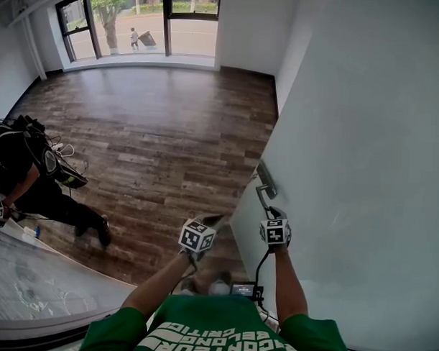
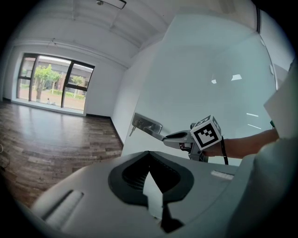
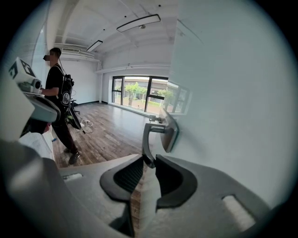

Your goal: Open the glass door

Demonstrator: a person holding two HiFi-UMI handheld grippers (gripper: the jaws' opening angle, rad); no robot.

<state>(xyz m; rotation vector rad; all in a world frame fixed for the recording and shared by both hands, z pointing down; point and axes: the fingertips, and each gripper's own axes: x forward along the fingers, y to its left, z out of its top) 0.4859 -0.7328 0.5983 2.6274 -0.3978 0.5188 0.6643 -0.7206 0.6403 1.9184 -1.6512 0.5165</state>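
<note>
- My right claw (image 3: 148, 161) is clenched on the tip of the door handle (image 3: 155, 133). The lever's end sits pinched between the two dark pads at lower centre of the right gripper view.
- In the head view the right claw (image 1: 271, 210) sits just right of centre, with its marker cube (image 1: 275, 231) right below it. The lever runs from there up to the handle's metal plate (image 1: 266, 178).
- The plate is mounted on the glass door (image 1: 356, 161), close to the door's left edge. The frosted pale pane fills the right half of the head view.
- My left claw (image 2: 149, 157) is clenched on nothing, with its pads drawn together. In the head view the left claw (image 1: 211, 222) hangs at lower centre, just left of the right one and clear of the door.
- From the left gripper view I see the door handle (image 2: 147, 125) at centre frame, with the right claw reaching onto it from the right.
- A dark wooden floor (image 1: 164, 126) spreads across the upper left of the head view, up to a large window (image 1: 139, 17) at the top edge.
- A person (image 1: 29, 175) in dark clothes stands at the left edge, well apart from the door.
</note>
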